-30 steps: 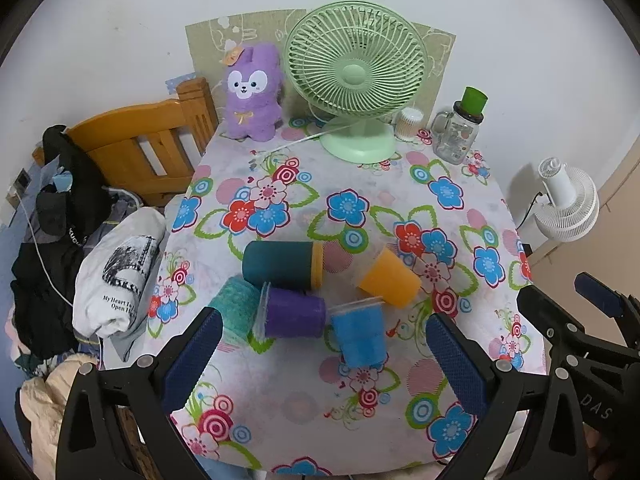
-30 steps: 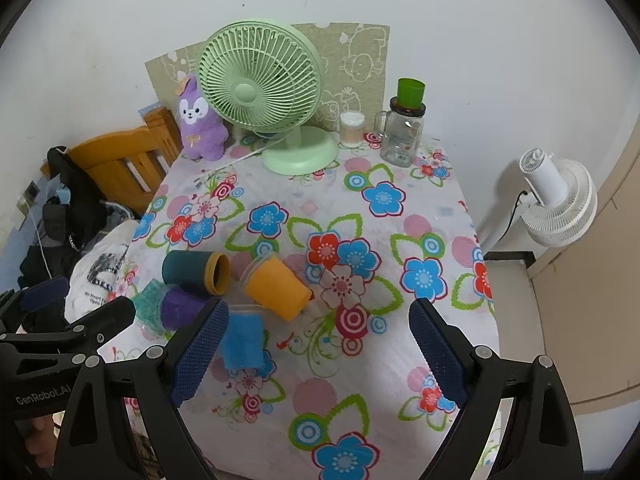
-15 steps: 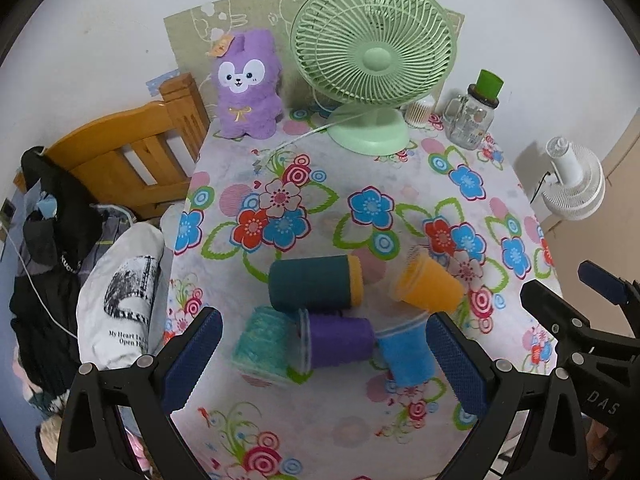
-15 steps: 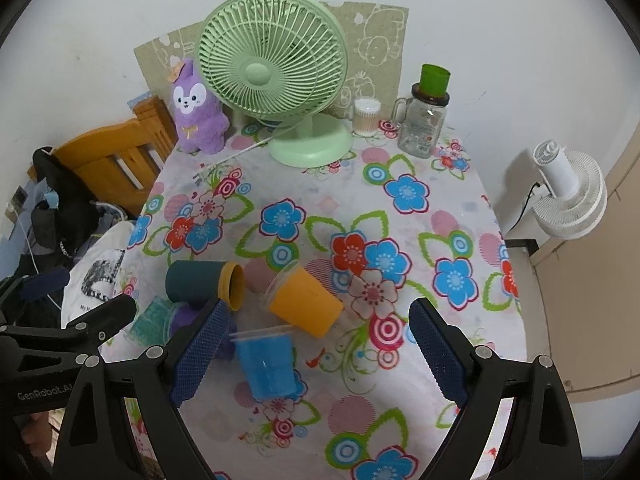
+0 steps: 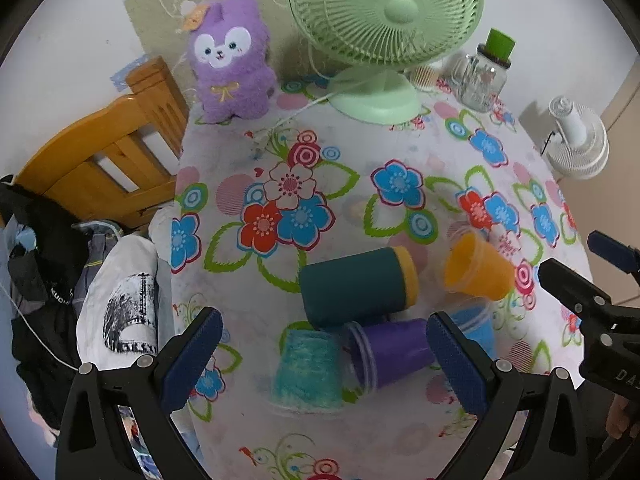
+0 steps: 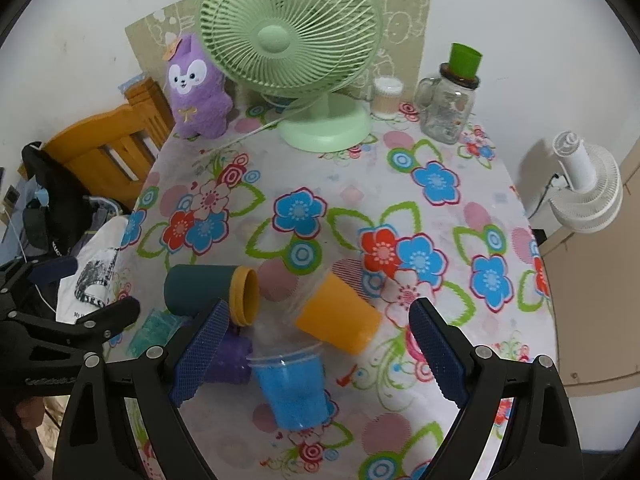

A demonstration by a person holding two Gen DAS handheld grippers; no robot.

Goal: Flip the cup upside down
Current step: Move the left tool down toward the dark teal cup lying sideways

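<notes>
Over the floral table (image 5: 360,152), both grippers, left (image 5: 320,364) and right (image 6: 316,352), had moved closer, jaws spread, empty. Cups (image 6: 336,316) lay sideways, clustered beneath; flipping not yet started.

Legible only in fragments: "DA" in pale letters on the black plastic right gripper body (image 5: 618,364); "KUO", partly hidden, on dark crumpled clothing (image 5: 56,292); "My", with the remainder blurred, on a white printed garment (image 6: 86,300).
</notes>
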